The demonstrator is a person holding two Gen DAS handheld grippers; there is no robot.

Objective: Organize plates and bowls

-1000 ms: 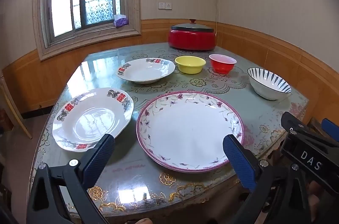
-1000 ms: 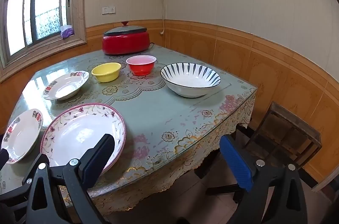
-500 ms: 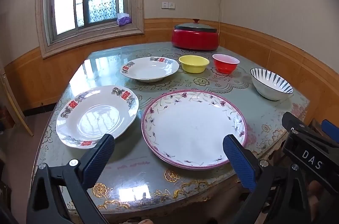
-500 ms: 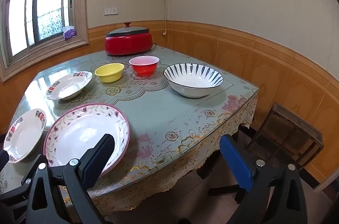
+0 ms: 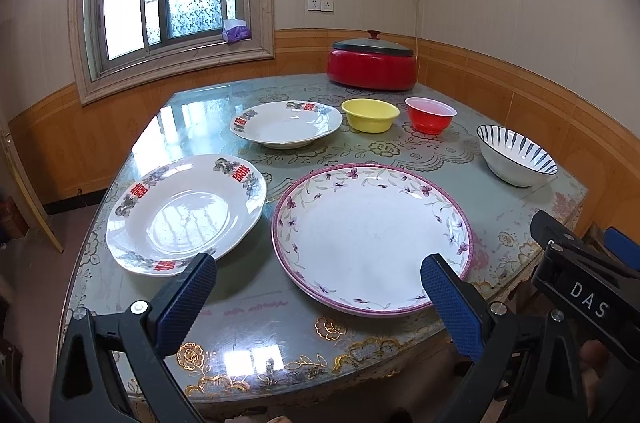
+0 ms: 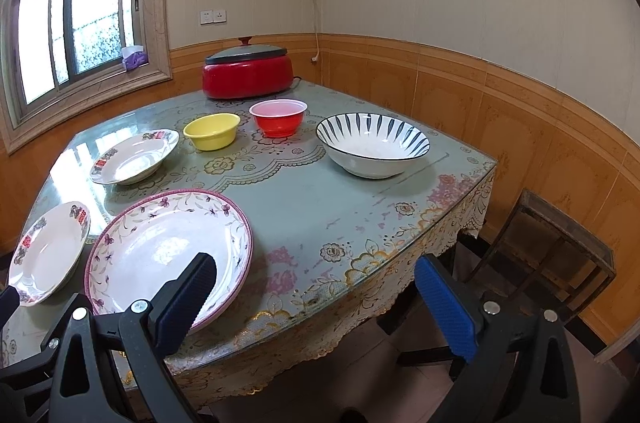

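Note:
A large flower-rimmed plate (image 5: 372,235) (image 6: 168,251) lies near the table's front edge. A white plate with red characters (image 5: 186,213) (image 6: 48,255) lies to its left, and a second such plate (image 5: 286,123) (image 6: 134,157) lies farther back. A yellow bowl (image 5: 370,115) (image 6: 212,131), a red bowl (image 5: 430,115) (image 6: 278,117) and a blue-striped bowl (image 5: 516,155) (image 6: 372,149) stand behind. My left gripper (image 5: 318,297) is open and empty, above the front edge before the large plate. My right gripper (image 6: 316,297) is open and empty, over the table's front right edge.
A red electric pot with a dark lid (image 5: 372,67) (image 6: 246,73) stands at the table's back. The table (image 6: 320,207) has a glass top over a patterned cloth. A wooden stool (image 6: 560,255) stands to the right. Walls enclose the back and right.
Both grippers have shifted a little, so the dishes sit slightly farther right and higher in view. Both stay open. No dish has moved.

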